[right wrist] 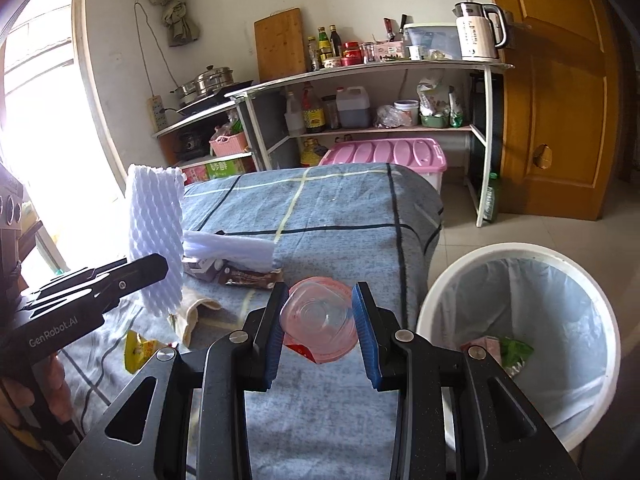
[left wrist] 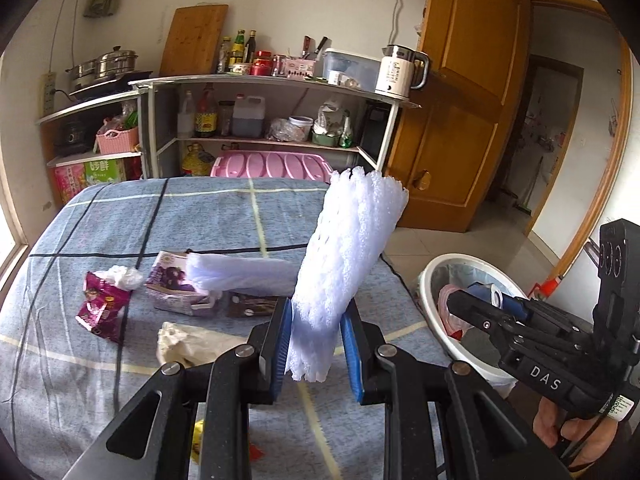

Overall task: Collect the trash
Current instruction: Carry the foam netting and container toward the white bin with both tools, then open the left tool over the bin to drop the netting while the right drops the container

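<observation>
A: Two pieces of trash are in hand. The left gripper (left wrist: 316,344) has its jaws closed onto the lower end of a white foam net (left wrist: 346,264), which stands nearly upright above the table (left wrist: 60,360). The right gripper (right wrist: 320,332) has its jaws closed partway on a clear pink plastic cup (right wrist: 318,320), pinched at both sides.

B: Where's the bin (right wrist: 436,304)?

A: On the floor off the table's edge, at 3 o'clock from the cup in the right view. Its liner already holds a few scraps, something pink and something green. In the left view the right gripper (left wrist: 476,312) hangs over the bin's rim, so I'd judge the cup is close to being dropped.

B: What's left?

A: A fair amount. In the left view, at 9 to 10 o'clock from the held net: a second foam net (left wrist: 240,274) lying flat, a purple carton (left wrist: 172,280) under it, a brown wrapper (left wrist: 250,306), a maroon packet (left wrist: 102,308) and a crumpled white wad (left wrist: 122,276). A beige bag (left wrist: 188,342) lies nearer, and a yellow wrapper (right wrist: 140,350) shows at 9 o'clock in the right view.

B: Progress?

A: Early to middle, I'd say; more lies on the table than I can see in the bin
</observation>
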